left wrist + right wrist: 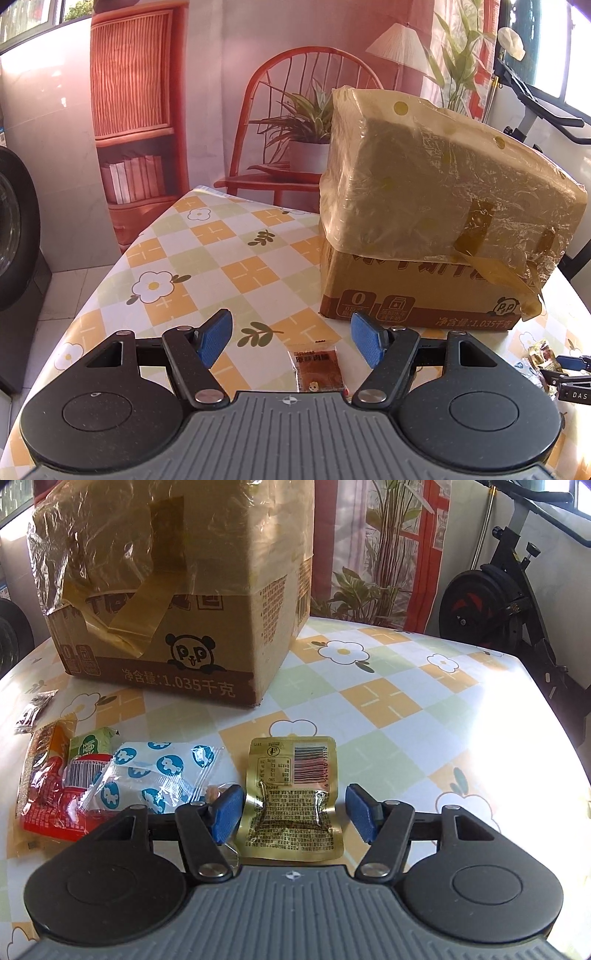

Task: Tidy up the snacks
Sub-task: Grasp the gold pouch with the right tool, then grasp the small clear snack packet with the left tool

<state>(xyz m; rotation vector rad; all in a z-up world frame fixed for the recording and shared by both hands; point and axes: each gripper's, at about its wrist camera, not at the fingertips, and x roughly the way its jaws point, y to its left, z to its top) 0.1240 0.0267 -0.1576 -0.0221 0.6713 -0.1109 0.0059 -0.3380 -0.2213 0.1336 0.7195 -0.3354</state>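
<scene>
My left gripper (pixel 291 338) is open and empty, its blue pads on either side of a small brown snack packet (pixel 318 369) lying flat on the table. A taped cardboard box (pixel 424 229) stands ahead to the right. My right gripper (pixel 295 814) is open, its pads on either side of a gold foil packet (pixel 290 799) lying barcode side up. Left of it lie a white packet with blue prints (pixel 159 775), a red packet (pixel 48 794) and a green one (pixel 92 744). The same box (pixel 173 590) stands behind them.
The table has a checked flower cloth (pixel 207 258). A small dark packet (pixel 33 709) lies near the table's left edge in the right wrist view. An exercise bike (pixel 509 602) stands beyond the table's far right side. A printed backdrop (pixel 221 92) hangs behind the table.
</scene>
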